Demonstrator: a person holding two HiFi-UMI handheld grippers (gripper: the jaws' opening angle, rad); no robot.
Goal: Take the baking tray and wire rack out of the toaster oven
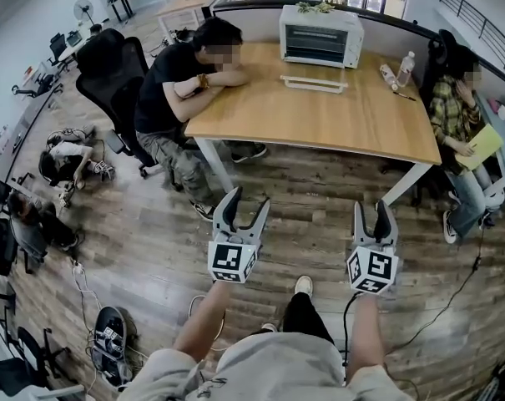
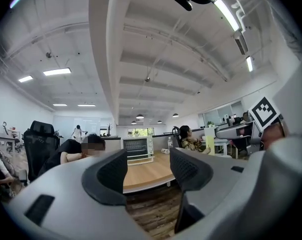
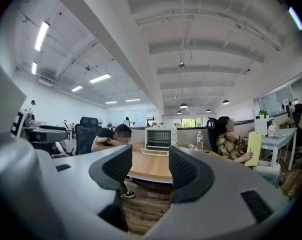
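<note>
A white toaster oven (image 1: 320, 35) stands at the far edge of a wooden table (image 1: 319, 111), its door (image 1: 314, 83) folded down flat in front. The oven shows small in the left gripper view (image 2: 137, 149) and in the right gripper view (image 3: 158, 138). Tray and rack cannot be made out inside. My left gripper (image 1: 245, 210) and right gripper (image 1: 373, 218) hang over the wooden floor, well short of the table, both open with nothing between the jaws. The same open jaws of the left gripper (image 2: 148, 171) and right gripper (image 3: 150, 170) fill their own views.
A person in black (image 1: 181, 90) leans on the table's left end, beside a black office chair (image 1: 110, 69). Another person (image 1: 461, 115) sits at the right end holding a yellow folder. Two bottles (image 1: 398, 72) are on the table. Cables and bags (image 1: 110, 332) litter the floor at left.
</note>
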